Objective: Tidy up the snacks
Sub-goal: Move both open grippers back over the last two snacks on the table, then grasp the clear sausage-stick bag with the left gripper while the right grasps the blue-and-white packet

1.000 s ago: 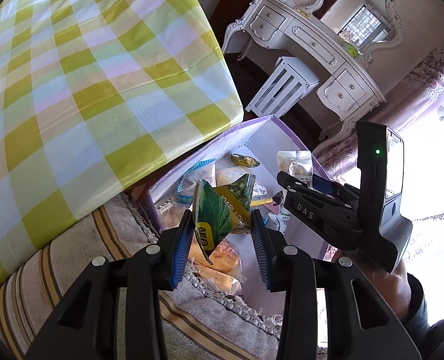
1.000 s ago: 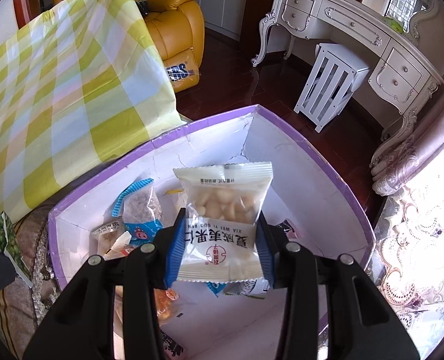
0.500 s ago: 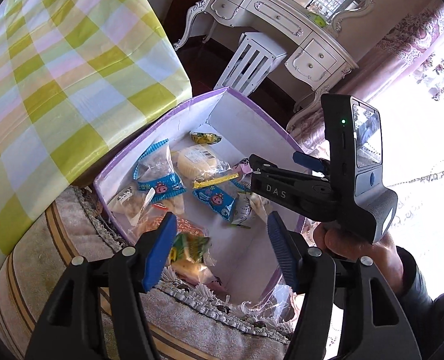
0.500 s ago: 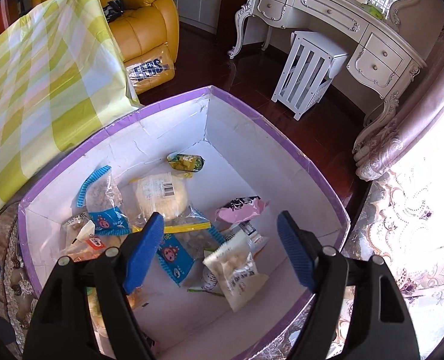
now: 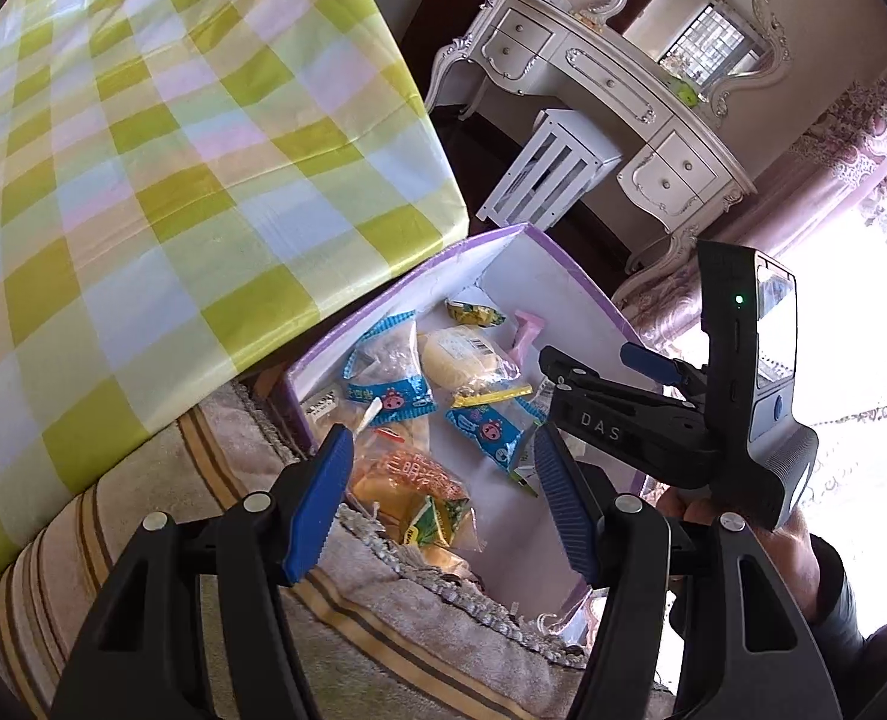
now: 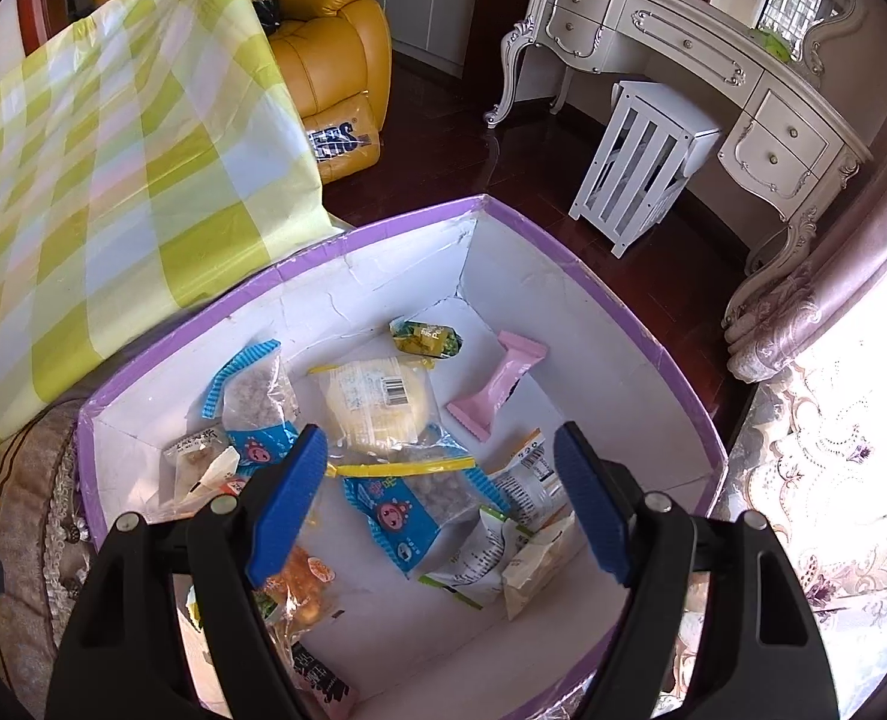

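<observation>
**Inspector A:** Well, status of the collection box first. The purple-rimmed box (image 6: pixel 641 324) sits beside the checked tablecloth (image 6: pixel 113 180) and holds a fair pile of snacks: a pink wafer packet (image 6: pixel 497 384) near the far right wall, a small yellow-green candy packet (image 6: pixel 425 339) at the back, a round pale cake in clear wrap (image 6: pixel 377 402) in the middle, and two blue-trimmed packets (image 6: pixel 251 402) left and centre. A white packet with print (image 6: pixel 485 552) lies toward the near wall.

**Inspector B:** And the tools?

**Inspector A:** The right gripper (image 6: pixel 440 504) hangs over the box with its jaws spread and nothing between them. The left gripper (image 5: pixel 437 504) is likewise released and empty, poised over the near left corner, where an orange packet (image 5: pixel 407 474) and a green-and-yellow packet (image 5: pixel 437 519) lie inside.

**Inspector B:** Work remaining?

**Inspector A:** I cannot say for certain. The stretch of tablecloth in view carries no loose snacks, and the striped cushion (image 5: pixel 161 516) below it looks bare too. My judgement: the gathering is well advanced, perhaps nearly complete. Whatever lies outside these two views is unaccounted for, and the packets in the box are heaped rather than sorted.

**Inspector B:** Noted. Both hands free for another pickup, if any remains.
</observation>
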A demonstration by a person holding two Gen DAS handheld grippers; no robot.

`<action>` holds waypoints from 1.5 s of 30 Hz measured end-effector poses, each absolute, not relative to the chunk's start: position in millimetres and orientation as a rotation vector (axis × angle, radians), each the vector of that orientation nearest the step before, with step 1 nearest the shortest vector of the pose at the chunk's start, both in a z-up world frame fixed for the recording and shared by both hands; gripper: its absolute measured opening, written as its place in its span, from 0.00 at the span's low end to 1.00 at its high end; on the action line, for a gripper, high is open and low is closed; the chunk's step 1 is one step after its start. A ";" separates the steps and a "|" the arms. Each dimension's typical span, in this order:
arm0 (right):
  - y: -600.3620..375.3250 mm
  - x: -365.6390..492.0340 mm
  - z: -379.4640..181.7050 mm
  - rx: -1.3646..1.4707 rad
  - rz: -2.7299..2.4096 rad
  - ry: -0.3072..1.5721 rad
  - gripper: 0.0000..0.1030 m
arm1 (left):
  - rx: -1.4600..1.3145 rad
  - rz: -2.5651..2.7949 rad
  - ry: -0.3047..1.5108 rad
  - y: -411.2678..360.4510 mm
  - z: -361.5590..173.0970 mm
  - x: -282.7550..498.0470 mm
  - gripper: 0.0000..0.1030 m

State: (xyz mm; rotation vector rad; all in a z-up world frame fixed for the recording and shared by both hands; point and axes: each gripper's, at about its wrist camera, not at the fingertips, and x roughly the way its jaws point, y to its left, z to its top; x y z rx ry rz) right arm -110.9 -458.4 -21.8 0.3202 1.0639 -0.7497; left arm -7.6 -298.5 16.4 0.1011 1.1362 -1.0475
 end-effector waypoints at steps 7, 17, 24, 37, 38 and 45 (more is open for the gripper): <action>-436.6 -86.9 -2.4 0.316 -0.663 1.025 0.75 | 0.017 -0.895 1.087 -246.4 22.0 28.5 0.59; -390.9 -36.7 29.3 0.275 -0.505 0.990 0.75 | -0.225 -0.564 0.993 -113.0 27.5 82.4 0.58; -339.5 4.0 38.1 0.241 -0.347 0.984 0.75 | -0.326 -0.324 0.958 -14.3 21.6 115.6 0.54; -228.0 73.2 27.5 0.164 -0.092 1.014 0.75 | -0.104 -0.195 0.928 49.5 8.5 187.8 0.48; -221.6 76.9 26.8 0.153 -0.081 1.015 0.75 | -0.084 -0.201 0.929 48.3 6.7 192.3 0.48; -182.2 103.1 20.9 0.089 -0.022 1.017 0.75 | 0.015 -0.240 0.960 39.3 -12.3 216.2 0.46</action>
